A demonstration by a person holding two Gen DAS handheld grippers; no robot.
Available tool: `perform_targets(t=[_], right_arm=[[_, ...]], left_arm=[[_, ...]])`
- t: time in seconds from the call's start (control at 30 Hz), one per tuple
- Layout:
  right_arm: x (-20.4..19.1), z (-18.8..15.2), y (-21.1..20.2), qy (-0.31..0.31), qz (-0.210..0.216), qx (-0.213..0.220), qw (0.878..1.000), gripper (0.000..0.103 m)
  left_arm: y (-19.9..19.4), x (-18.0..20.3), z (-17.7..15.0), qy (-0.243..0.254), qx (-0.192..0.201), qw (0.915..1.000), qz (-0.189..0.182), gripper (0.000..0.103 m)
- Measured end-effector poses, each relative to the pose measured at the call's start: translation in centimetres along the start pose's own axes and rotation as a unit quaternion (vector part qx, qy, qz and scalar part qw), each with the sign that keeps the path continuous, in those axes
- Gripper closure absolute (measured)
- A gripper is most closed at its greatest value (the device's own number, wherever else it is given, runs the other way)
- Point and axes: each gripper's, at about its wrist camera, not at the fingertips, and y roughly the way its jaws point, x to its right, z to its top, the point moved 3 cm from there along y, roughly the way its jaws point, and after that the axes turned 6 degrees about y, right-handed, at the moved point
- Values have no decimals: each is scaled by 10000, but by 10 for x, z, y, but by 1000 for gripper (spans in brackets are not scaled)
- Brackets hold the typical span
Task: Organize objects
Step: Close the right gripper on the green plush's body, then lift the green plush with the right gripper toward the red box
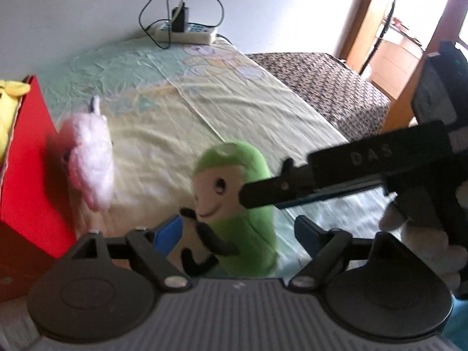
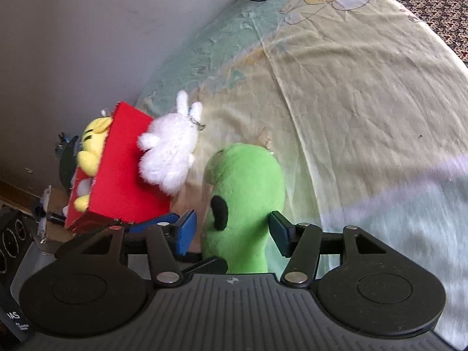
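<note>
Straddling green plush (image 2: 244, 204) — right hand-held gripper (image 2: 234, 234), jaws apart.

green plush (image 1: 234, 204) between open left gripper (image 1: 237, 234) pads; right gripper (image 1: 263, 193) touching it | white plush (image 1: 90, 158) beside red box (image 1: 29, 175)

Daylight floods from the doorway (image 1: 409, 14) at upper right, blown out to white glare. The pink plush (image 1: 90, 161) and green plush (image 1: 234, 204) smear with motion blur. Fisheye bending curves the bed (image 2: 351, 87), and a soft shadow crosses its lower right.
</note>
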Motion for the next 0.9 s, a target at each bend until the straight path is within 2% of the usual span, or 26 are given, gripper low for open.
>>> perform_targets(t=[0.13,0.27,0.4,0.63,0.9], right_arm=[[3,1,7,-7,-168,-2,9999,40],[10,2,9,222,-62,-92,9997,39],[8,0,9,207,-40,-161,9996,44],[0,-2,4,-101,1,-243,9997,46],[-25,-14,6,-596,235,-531,9965,47]], left_arm=[[17,-5,4,-195,-207,9995,-106,26],[27,-1,5,-190,-346,9991,-129,29],[30,3,7,-202,-397,9989,-156,36],[28,5,6,-238,-398,9988,-124,37],[1,-2,-5,-402,-325,9987,-27,37]])
